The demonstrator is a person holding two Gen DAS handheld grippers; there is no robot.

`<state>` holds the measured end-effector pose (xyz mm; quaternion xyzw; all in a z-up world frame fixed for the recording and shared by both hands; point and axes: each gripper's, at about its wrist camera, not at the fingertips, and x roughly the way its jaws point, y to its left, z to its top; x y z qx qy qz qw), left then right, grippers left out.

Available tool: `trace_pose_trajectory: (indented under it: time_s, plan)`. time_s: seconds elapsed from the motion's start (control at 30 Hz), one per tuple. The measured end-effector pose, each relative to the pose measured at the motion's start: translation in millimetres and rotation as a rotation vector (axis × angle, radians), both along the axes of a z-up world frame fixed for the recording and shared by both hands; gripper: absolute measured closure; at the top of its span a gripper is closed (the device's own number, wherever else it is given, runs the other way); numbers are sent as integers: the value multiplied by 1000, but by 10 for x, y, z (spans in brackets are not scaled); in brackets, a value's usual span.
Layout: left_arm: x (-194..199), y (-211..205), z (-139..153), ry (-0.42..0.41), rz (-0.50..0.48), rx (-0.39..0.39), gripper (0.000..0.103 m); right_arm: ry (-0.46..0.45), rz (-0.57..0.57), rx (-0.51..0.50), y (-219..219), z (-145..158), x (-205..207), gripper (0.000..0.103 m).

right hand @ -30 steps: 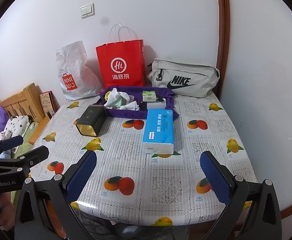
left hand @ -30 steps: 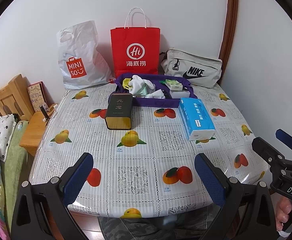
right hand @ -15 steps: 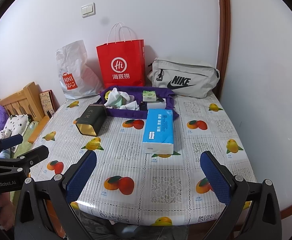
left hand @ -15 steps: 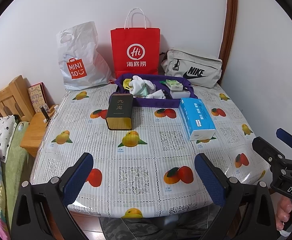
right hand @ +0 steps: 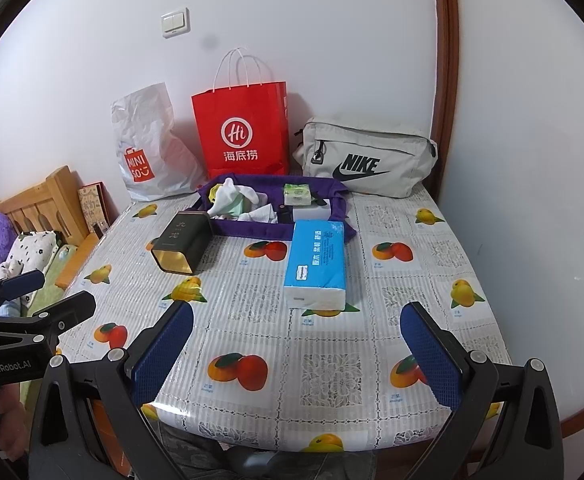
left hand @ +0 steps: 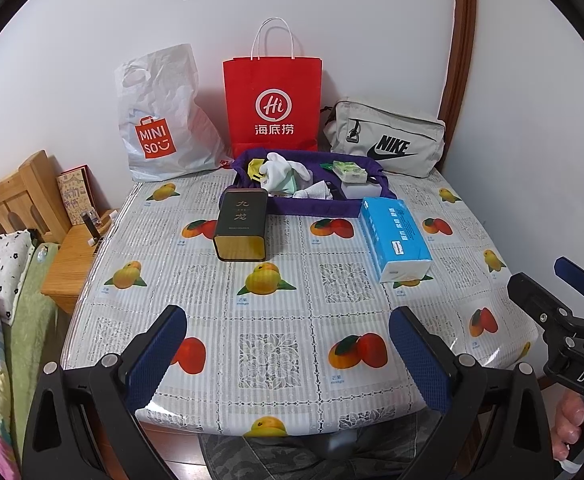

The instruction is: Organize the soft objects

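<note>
A purple fabric bin (left hand: pixel 316 206) (right hand: pixel 248 228) sits at the back middle of the table, holding white and pale green soft cloths (left hand: pixel 282 172) (right hand: pixel 234 198), a small green tissue pack (left hand: pixel 350 172) (right hand: pixel 297 194) and a white box. A blue tissue pack (left hand: pixel 394 238) (right hand: pixel 318 262) lies in front of the bin on the right. A dark tin (left hand: pixel 242 224) (right hand: pixel 182 246) lies on its side to the left. My left gripper (left hand: pixel 288 356) and right gripper (right hand: pixel 296 354) are open and empty above the near table edge.
A Miniso plastic bag (left hand: pixel 160 128), a red paper bag (left hand: pixel 272 108) and a grey Nike bag (left hand: pixel 384 140) stand along the back wall. A wooden headboard (left hand: pixel 8 196), nightstand and bedding are to the left. The table (left hand: pixel 276 352) has a fruit-print cover.
Both grippers have drifted very slightly; the view is almost the same. Nothing on the table has moved.
</note>
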<state>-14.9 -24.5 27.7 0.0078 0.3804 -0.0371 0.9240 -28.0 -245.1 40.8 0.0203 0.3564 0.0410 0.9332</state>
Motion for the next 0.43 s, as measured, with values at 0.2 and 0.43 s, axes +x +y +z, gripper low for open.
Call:
trace_pose_trajectory:
  time_s: [0.2,0.43]
  plan:
    - [8,21,6,-2,-3,1,1,0,1,0,4,-2,-2,1]
    - [-1,67,31,-28,11,26,1,2,5,-3,5,7,-1,1]
